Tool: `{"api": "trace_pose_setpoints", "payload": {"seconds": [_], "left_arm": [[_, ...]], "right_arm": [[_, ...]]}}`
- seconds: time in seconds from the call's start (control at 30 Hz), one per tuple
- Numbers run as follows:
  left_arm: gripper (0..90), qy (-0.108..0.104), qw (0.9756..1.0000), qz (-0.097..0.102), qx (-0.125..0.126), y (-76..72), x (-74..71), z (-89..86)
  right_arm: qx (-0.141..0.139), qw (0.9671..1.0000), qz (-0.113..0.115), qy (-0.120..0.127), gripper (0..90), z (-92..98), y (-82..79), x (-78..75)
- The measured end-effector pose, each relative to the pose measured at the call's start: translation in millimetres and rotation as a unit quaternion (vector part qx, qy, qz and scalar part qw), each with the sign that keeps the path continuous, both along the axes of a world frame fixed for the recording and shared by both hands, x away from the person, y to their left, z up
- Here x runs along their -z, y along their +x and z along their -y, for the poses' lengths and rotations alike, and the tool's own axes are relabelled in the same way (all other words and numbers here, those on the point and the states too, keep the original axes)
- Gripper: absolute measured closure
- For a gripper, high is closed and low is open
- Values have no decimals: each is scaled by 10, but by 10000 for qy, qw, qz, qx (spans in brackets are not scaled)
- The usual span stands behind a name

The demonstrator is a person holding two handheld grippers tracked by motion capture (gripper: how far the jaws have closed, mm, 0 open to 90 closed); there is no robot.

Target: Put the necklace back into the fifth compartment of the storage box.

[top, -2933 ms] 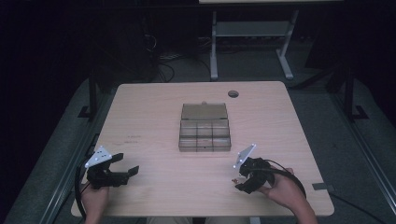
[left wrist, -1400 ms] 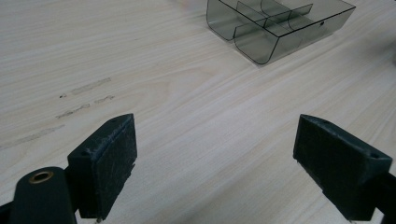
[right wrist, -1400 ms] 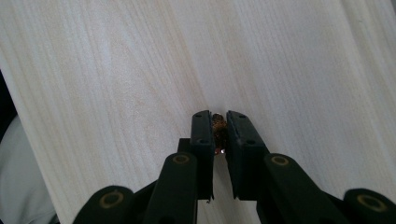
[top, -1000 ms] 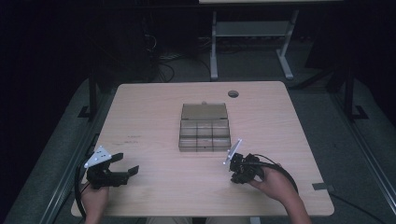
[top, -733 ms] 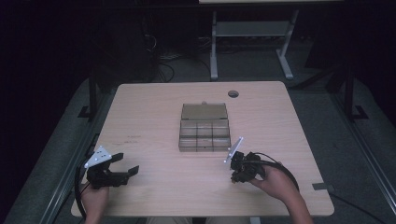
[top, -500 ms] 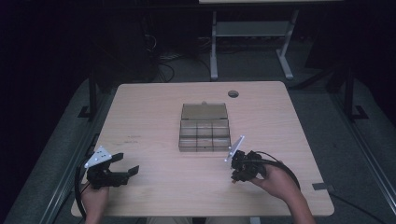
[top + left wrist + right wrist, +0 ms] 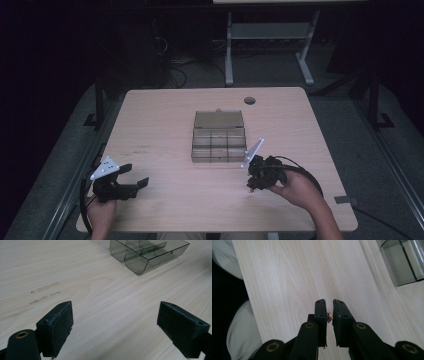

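Bare tabletop is lying open all around the compartment box, which is standing as the lone obstacle at centre.

- compartment box sits mid-table, lid flipped back behind it
- left gripper near-left, right gripper just off the box's near-right corner

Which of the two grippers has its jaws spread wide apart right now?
The left gripper: its jaws stand wide apart over bare table, while the right gripper is pinched on a small coppery piece.
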State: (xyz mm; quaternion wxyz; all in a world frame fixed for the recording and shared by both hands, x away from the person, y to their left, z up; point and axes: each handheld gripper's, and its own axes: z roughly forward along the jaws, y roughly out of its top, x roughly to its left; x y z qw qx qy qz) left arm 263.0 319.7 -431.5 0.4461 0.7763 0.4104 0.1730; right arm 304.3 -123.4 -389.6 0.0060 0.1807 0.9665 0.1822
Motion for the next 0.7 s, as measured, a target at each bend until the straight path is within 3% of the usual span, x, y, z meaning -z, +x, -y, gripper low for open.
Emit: {"api": "trace_pose_setpoints", "payload": {"seconds": [0.7], "left_arm": [[130, 2, 10000, -9, 10, -2, -5, -4]], "right_arm": [[-81, 9997, -135, 207, 818, -73, 259, -302]]}}
